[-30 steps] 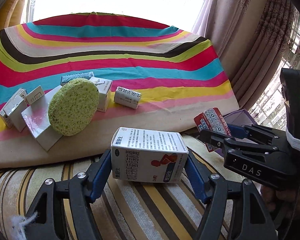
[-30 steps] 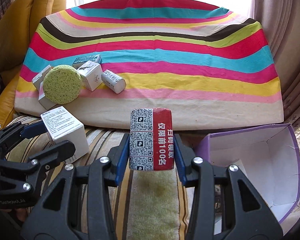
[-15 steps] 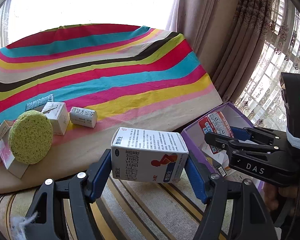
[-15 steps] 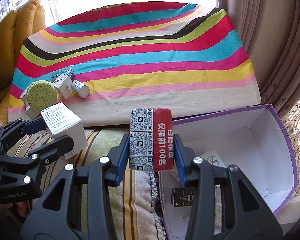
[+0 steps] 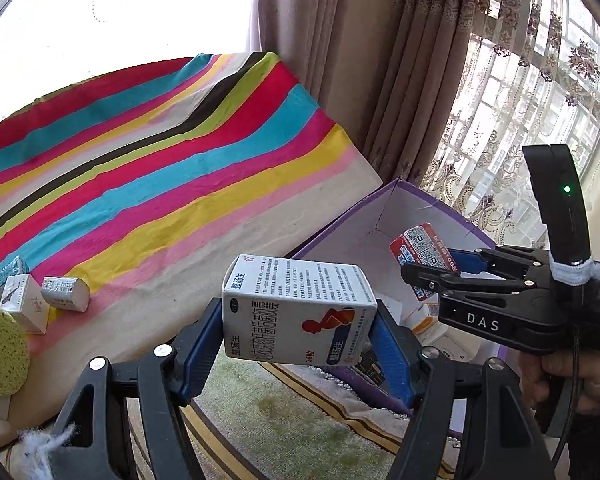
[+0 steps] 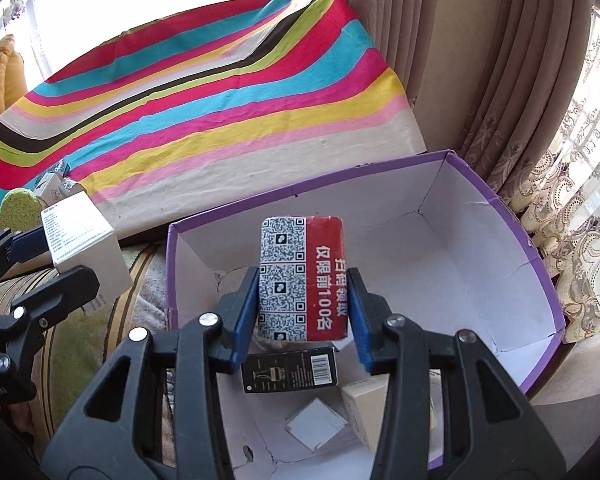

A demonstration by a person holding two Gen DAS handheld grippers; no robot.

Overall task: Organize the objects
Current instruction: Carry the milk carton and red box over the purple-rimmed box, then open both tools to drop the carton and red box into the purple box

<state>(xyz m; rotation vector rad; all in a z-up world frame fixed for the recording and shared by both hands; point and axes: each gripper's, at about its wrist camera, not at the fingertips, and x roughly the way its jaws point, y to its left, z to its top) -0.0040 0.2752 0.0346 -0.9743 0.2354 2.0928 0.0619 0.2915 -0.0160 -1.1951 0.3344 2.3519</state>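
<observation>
Over the open purple-rimmed cardboard box [image 6: 500, 240], the right gripper [image 6: 303, 304] grasps a red QR-coded packet [image 6: 302, 278], best lowered before release, while the left gripper [image 5: 298, 346] clamps a white medicine carton [image 5: 296, 312] nearby.

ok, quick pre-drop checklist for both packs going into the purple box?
1. right gripper holds the red QR pack firmly between its fingers: ok.
2. Red QR pack over the purple box opening: ok.
3. Landing spot free: not ok, a black carton lies directly below.
4. left gripper holds the white medicine box squarely: ok.
5. White medicine box over the purple box: not ok, it is short of the rim.
6. Grippers apart: ok.
</observation>
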